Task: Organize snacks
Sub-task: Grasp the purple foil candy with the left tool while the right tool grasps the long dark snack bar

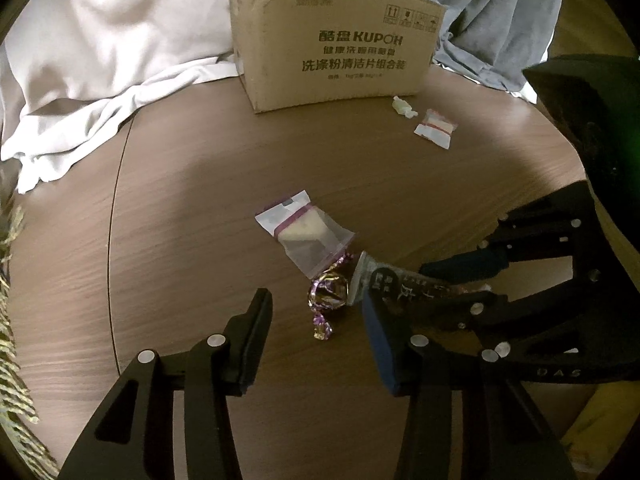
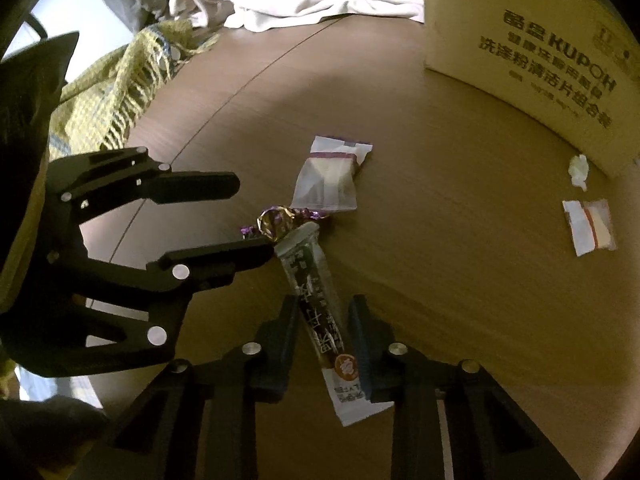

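Wooden counter (image 1: 192, 184) bearing five snacks and one cardboard box (image 1: 336, 44). Two clear sachets: one with a purple stripe (image 1: 304, 232) at centre, one with a red stripe (image 1: 436, 128) near the box, beside one small white twist-wrapped sweet (image 1: 404, 107). One purple foil sweet (image 1: 328, 292) lies just ahead of the left tool (image 1: 316, 312), whose jaws stand apart around nothing. The right tool (image 2: 326, 332) is clamped on one long snack stick (image 2: 316, 300), tip touching the foil sweet.
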`<state>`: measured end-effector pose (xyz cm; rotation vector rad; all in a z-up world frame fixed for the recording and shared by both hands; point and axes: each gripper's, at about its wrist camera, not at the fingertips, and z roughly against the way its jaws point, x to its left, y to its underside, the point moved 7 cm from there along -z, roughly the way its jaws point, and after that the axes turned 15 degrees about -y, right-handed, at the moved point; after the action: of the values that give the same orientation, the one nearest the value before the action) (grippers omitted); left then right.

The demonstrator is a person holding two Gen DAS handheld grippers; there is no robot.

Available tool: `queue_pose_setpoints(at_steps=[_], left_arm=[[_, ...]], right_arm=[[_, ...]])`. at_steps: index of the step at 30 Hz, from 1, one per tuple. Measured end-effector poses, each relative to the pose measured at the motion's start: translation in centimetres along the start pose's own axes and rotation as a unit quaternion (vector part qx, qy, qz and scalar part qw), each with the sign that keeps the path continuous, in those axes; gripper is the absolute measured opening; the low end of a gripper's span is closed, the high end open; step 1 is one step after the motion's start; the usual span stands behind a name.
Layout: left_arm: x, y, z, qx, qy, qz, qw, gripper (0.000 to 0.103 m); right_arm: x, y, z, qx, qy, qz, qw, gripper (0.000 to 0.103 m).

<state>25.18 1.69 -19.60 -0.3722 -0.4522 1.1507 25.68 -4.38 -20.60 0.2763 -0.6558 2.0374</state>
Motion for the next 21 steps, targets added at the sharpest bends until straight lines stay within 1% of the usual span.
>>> queue_pose_setpoints(at_steps=[1,6,10,15,21], left_arm=[[0.0,-0.1,-0.1,0.001,0.0,0.003,1.0,0.043],[-0.6,-0.3,-0.3,0.0,0.004,-0.002,1.0,0.042],[-1.0,-0.4,-1.0,0.007,0.004,-0.004,1.0,0.032],[-1.4,-0.5,-1.6,0.014,0.003,-0.002,0.9999,0.025],[-1.4,-0.6,-1.0,0.009,0.0,0.005,0.9999,0.025]], right_arm=[[-0.1,0.0,0.1,-0.004,-0.001,-0.004,1.0,0.022],[-0.4,0.4,1.2,-0.032,0.008,-0.034,0.999,0.02],[-0.8,0.3,1.8,-0.052,0.006,-0.053,0.997,0.02],[-1.4,0.2,1.9,-0.066,0.003,-0.079,0.995,0.02],[-1.4,0.3,2.3,-0.075,0.003,-0.082,0.994,0.02]])
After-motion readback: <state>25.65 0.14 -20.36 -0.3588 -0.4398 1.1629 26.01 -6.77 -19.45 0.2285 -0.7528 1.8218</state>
